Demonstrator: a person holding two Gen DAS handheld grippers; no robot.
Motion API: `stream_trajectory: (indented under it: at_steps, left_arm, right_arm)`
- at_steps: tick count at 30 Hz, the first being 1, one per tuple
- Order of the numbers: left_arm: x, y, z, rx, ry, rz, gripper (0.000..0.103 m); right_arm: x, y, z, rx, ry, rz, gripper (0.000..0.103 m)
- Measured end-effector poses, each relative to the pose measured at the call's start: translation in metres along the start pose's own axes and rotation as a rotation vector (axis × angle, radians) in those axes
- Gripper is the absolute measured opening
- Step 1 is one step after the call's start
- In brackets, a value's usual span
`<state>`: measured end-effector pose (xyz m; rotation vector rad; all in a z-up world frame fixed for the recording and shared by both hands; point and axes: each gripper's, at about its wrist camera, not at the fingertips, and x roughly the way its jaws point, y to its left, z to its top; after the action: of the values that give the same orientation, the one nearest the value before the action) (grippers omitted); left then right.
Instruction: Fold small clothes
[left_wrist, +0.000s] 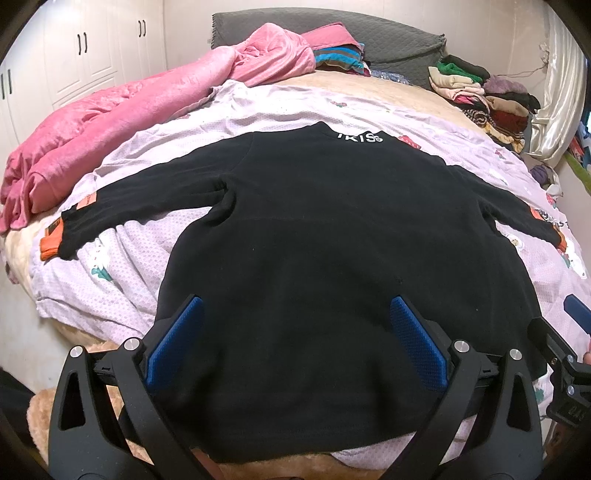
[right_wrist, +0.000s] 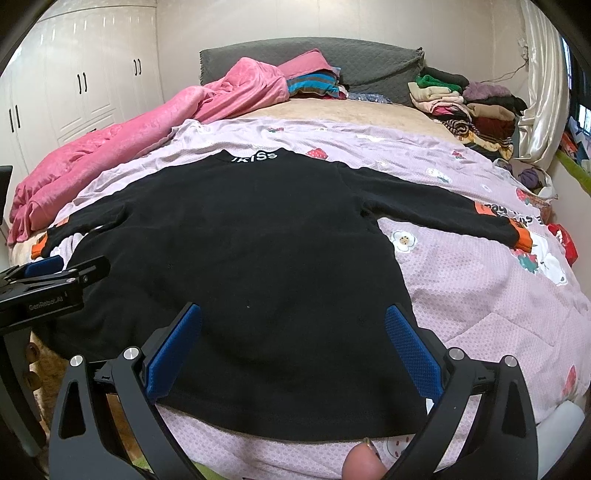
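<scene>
A black top lies flat on a bed, spread out on a pale purple sheet with small flower and fruit pictures. Its neck, with white letters, points away toward the far end of the bed, and its bottom edge is the near edge. Both sleeves stretch out to the sides, and each one ends in an orange cuff. The left gripper hangs over the bottom left part of the top with its two blue pads spread wide apart, holding nothing. The right gripper hangs over the bottom right part of the top, and its blue pads are spread wide too, with nothing between them. It is hard to tell if the pads touch the cloth. A fingertip shows near the bottom edge of the top in the right view. A pink blanket is bunched up to the left of the top. Past the neck of the top stands a grey headboard. A pile of folded clothes sits far off to the right of the neck. White cupboards stand beyond the pink blanket.
</scene>
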<state>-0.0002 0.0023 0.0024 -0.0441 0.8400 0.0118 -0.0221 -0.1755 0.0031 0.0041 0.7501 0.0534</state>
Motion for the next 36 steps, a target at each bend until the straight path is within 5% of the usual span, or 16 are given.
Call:
stream_trajectory:
  at_steps: [21, 36]
  left_arm:
    - [0.024, -0.005, 0.049, -0.013, 0.011, 0.001, 0.095]
    - [0.063, -0.054, 0.100, 0.043, 0.036, -0.034, 0.095]
  right_arm:
    - [0.035, -0.029, 0.041, 0.049, 0.020, -0.001, 0.099]
    - [0.073, -0.088, 0.094, 0.193, 0.004, -0.075, 0.099]
